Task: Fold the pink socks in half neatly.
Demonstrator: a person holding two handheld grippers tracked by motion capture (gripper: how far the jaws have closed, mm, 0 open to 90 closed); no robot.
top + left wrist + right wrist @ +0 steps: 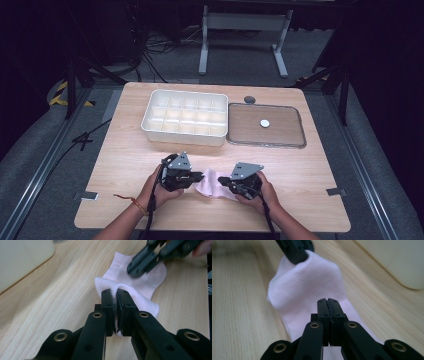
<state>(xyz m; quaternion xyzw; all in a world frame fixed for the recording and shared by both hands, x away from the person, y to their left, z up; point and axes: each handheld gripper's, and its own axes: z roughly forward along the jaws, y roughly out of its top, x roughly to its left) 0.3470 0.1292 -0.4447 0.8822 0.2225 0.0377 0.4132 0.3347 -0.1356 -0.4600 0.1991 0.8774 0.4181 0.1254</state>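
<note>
A pale pink sock (pixel 212 185) lies on the wooden table near its front edge, between both grippers. My left gripper (pixel 200 176) comes at it from the left. Its jaws (pixel 116 293) are shut on the sock's bunched white cuff (pixel 107 282), and fabric shows pinched between the pads. My right gripper (pixel 223 181) reaches in from the right. It (pixel 327 301) is shut with its tips over the sock (pixel 307 282), and no fabric shows between the pads. The right gripper's tips (pixel 136 268) rest on the sock's far part. The left gripper (pixel 297 253) holds the far end raised.
A white tray (pixel 182 135) with several compartments stands behind the grippers, left of centre. Right of it lies a flat brown panel with a grey rim (pixel 266 144) and a small white disc (pixel 264 122) on it. A grey disc (pixel 249 99) lies behind that.
</note>
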